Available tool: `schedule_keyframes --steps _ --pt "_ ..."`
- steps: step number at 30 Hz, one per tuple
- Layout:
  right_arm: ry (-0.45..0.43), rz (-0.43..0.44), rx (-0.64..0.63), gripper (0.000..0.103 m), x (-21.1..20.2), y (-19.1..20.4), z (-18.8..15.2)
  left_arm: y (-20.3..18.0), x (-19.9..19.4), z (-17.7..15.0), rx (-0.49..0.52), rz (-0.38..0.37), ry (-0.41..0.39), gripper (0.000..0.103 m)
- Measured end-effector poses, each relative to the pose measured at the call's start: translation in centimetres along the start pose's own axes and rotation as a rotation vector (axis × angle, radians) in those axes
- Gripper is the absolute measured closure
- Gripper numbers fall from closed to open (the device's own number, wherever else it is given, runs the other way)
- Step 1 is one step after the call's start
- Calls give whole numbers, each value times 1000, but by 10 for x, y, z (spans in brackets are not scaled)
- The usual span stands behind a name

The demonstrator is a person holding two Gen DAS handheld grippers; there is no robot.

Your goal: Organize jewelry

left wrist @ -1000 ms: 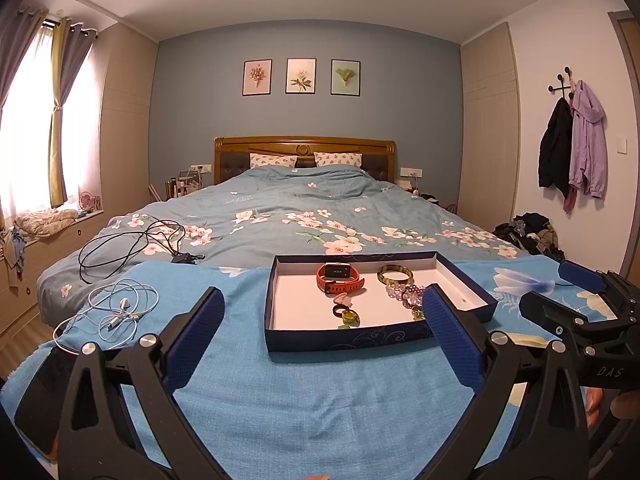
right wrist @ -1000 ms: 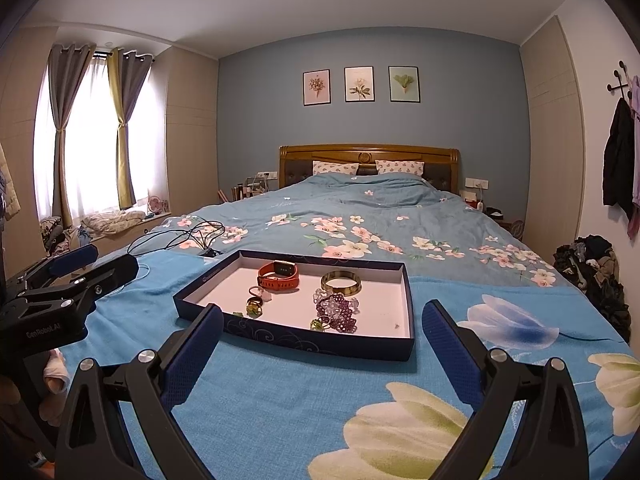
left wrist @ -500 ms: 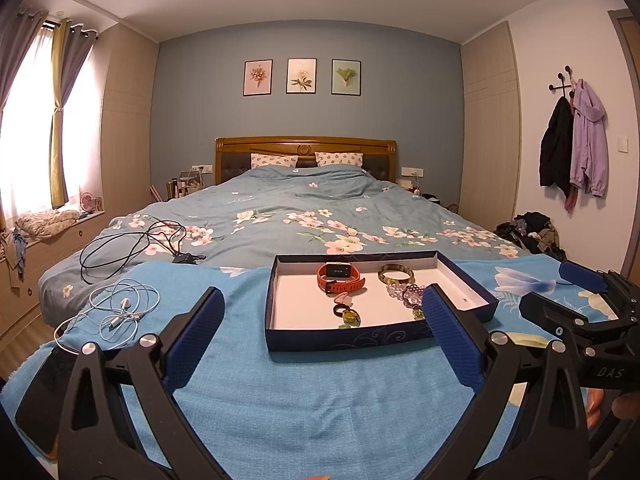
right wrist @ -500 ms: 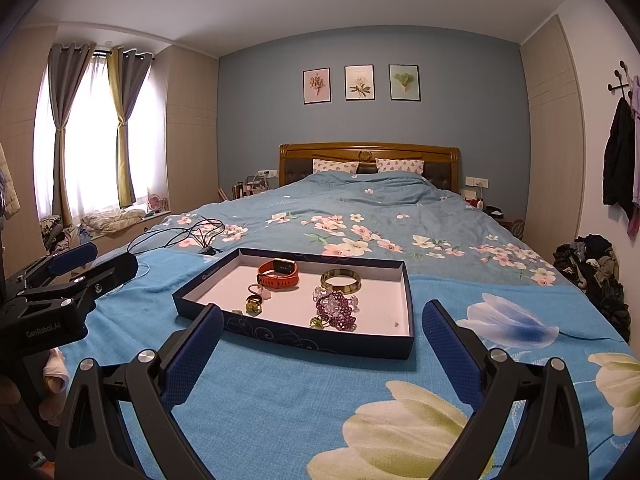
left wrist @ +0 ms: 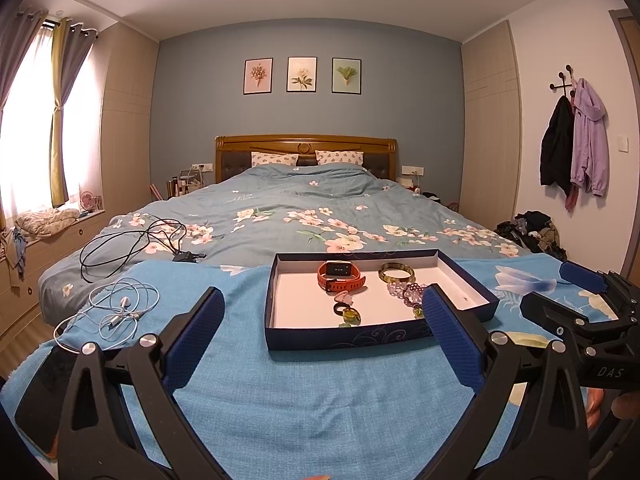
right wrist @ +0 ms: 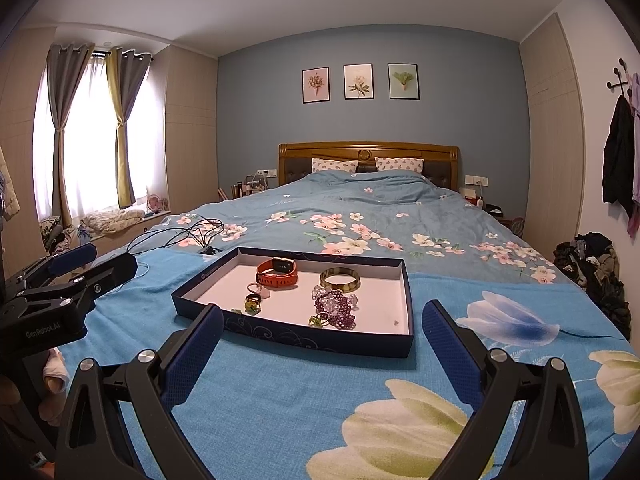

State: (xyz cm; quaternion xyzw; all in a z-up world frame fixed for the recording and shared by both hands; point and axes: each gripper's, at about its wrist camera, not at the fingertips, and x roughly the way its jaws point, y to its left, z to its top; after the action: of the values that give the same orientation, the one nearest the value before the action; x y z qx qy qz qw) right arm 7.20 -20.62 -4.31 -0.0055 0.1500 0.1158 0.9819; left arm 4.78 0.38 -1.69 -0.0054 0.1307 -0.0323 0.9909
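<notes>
A shallow navy box (left wrist: 348, 338) (right wrist: 304, 336) with a white floor lies on the blue blanket at the foot of the bed. Inside it are an orange watch (left wrist: 340, 274) (right wrist: 277, 272), a brown-green bangle (left wrist: 396, 273) (right wrist: 339, 279), a purple bead bracelet (left wrist: 406, 292) (right wrist: 338, 306), and small rings (left wrist: 347, 314) (right wrist: 253, 302). My left gripper (left wrist: 322, 326) stands open just short of the box, nothing between its blue pads. My right gripper (right wrist: 322, 338) is open too, its tips level with the box's near wall, holding nothing.
White earphones (left wrist: 120, 306) and a black cable (left wrist: 132, 246) lie left of the box. A dark phone (left wrist: 44, 384) sits at the blanket's left edge. The right gripper (left wrist: 580, 312) shows at the right of the left wrist view. Clothes (right wrist: 592, 264) are piled on the floor at right.
The box has slid slightly lower and closer in the right wrist view, so that gripper has eased forward. The left wrist view is nearly unchanged.
</notes>
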Motion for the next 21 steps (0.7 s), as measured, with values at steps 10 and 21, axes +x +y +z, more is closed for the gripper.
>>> schedule_keyframes --steps 10,21 --pt "3 -1 1 7 1 0 -1 0 1 -1 0 1 5 6" --pt "2 -1 2 7 0 -1 0 -1 2 -3 3 -1 8 6"
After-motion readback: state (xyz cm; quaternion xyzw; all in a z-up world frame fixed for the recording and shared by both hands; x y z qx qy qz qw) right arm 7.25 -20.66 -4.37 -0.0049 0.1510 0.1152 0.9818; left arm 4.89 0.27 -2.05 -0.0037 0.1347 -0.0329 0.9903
